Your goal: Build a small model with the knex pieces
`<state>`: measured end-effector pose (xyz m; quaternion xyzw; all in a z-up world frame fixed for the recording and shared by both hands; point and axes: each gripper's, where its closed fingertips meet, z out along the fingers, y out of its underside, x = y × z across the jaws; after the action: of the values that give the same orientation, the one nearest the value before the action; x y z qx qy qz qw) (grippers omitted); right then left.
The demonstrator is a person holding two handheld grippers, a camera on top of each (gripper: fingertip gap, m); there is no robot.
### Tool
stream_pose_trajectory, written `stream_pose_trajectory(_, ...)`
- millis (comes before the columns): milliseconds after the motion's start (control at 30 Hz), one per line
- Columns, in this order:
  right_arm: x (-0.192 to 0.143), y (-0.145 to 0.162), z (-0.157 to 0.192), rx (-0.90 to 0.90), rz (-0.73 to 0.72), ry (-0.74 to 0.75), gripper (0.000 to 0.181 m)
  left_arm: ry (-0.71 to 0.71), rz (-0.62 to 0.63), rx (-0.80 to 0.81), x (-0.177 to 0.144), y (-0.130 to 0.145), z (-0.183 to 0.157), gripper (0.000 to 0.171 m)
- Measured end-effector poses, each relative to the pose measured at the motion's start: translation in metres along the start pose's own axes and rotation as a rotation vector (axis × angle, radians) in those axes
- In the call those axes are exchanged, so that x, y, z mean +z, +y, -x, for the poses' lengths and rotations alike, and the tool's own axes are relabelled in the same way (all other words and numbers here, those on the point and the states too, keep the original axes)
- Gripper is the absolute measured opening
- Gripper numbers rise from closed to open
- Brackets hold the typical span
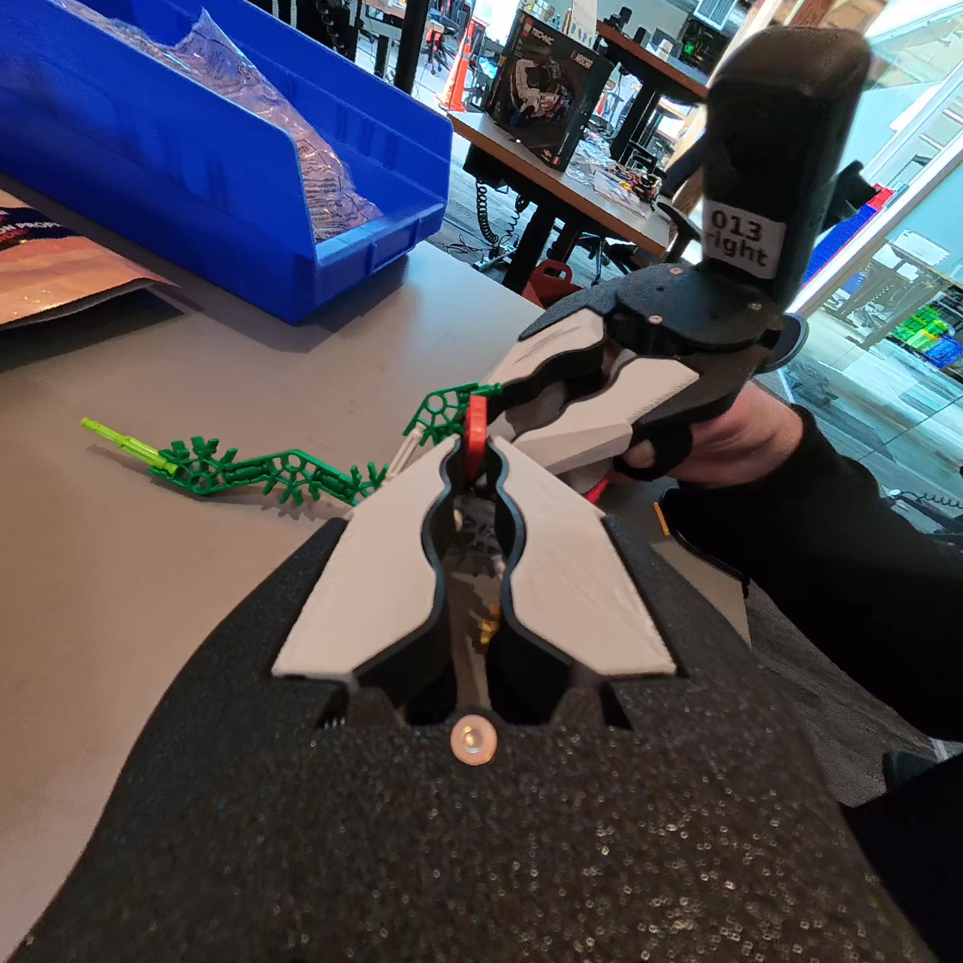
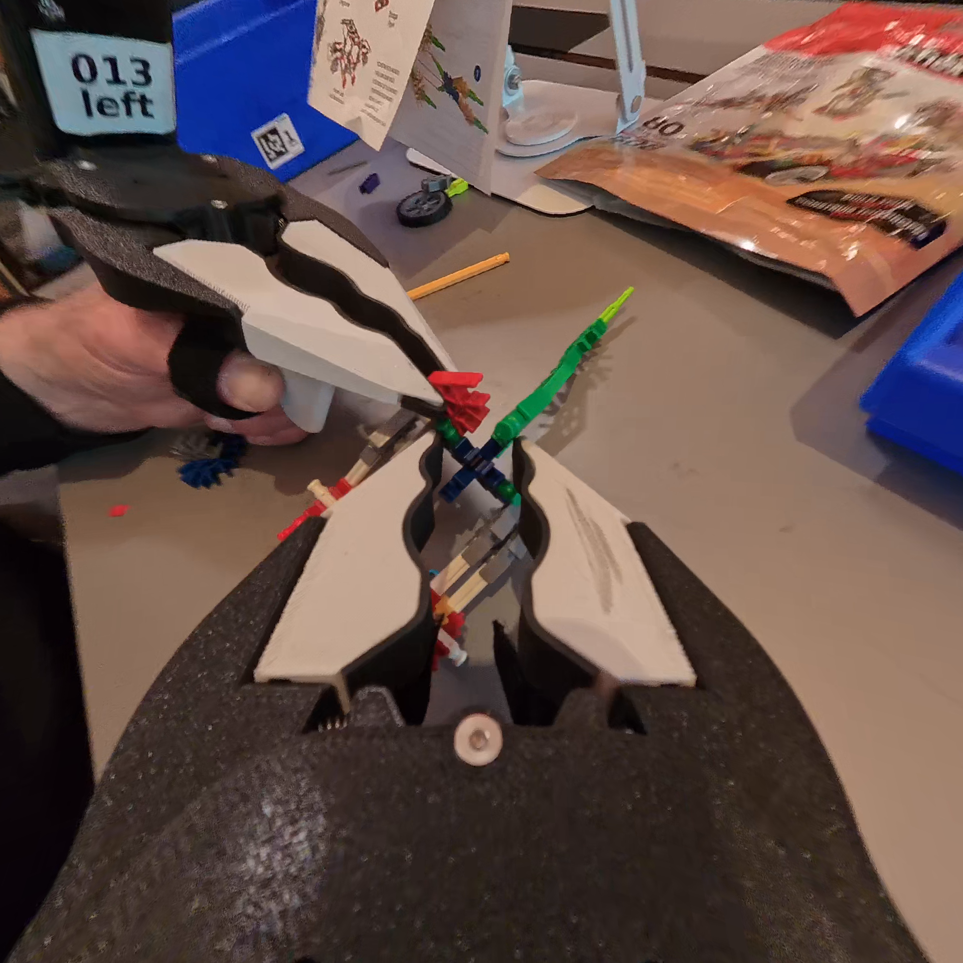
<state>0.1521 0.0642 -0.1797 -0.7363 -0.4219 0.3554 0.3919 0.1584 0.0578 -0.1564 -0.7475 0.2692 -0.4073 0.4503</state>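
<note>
A construction-toy model of green connectors (image 1: 271,471) stretches across the grey table and ends in a lime rod (image 1: 112,435). My left gripper (image 1: 473,449) is shut on a red connector (image 1: 475,435) at the model's raised end. In the right wrist view it (image 2: 436,400) pinches that red connector (image 2: 464,401). My right gripper (image 2: 477,451) is shut on the blue and green joint (image 2: 477,466) just beside the red piece. It also shows in the left wrist view (image 1: 495,390), gripping the green connector (image 1: 443,411). Grey, white and red rods (image 2: 484,568) hang under my fingers.
A blue bin (image 1: 359,172) with plastic bags stands at the back left. A toy packaging bag (image 2: 781,156), an instruction sheet on a stand (image 2: 448,94), a small wheel (image 2: 422,207), a yellow rod (image 2: 458,274) and a loose blue connector (image 2: 211,464) lie around. Another blue bin (image 2: 922,396) is at the right. Less than 4 cm separates the two grippers' tips.
</note>
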Motion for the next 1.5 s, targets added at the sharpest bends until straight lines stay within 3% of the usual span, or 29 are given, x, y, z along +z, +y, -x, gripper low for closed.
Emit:
stream_pose_trajectory(100,-0.005,0.003,-0.008,-0.1,0.025,0.11,0.044,0.023,0.044,0.025,0.004,0.006,-0.005,0.006)
stream_pose_trajectory(167,-0.01,0.0,-0.009,-0.208,0.021,0.187,0.044,0.041,0.036,0.009,0.003,0.004,-0.006,0.006)
stream_pose_trajectory(267,-0.012,-0.006,-0.008,-0.352,0.028,0.268,0.043,0.071,0.033,0.002,0.003,0.003,-0.008,0.006)
stream_pose_trajectory(533,-0.012,-0.01,0.003,-0.482,0.001,0.261,0.024,0.144,0.048,0.038,0.004,0.002,-0.012,0.006)
stream_pose_trajectory(867,-0.022,-0.004,0.007,-0.48,0.077,0.211,0.025,0.252,0.069,0.175,0.004,-0.006,-0.029,0.005)
stream_pose_trajectory(1000,-0.035,0.004,0.012,-0.453,0.125,0.164,0.033,0.273,0.146,0.267,0.009,-0.004,-0.035,0.005)
stream_pose_trajectory(1500,-0.03,0.019,0.008,-0.43,0.23,0.113,0.033,0.168,0.214,0.428,0.018,0.004,-0.026,0.005)
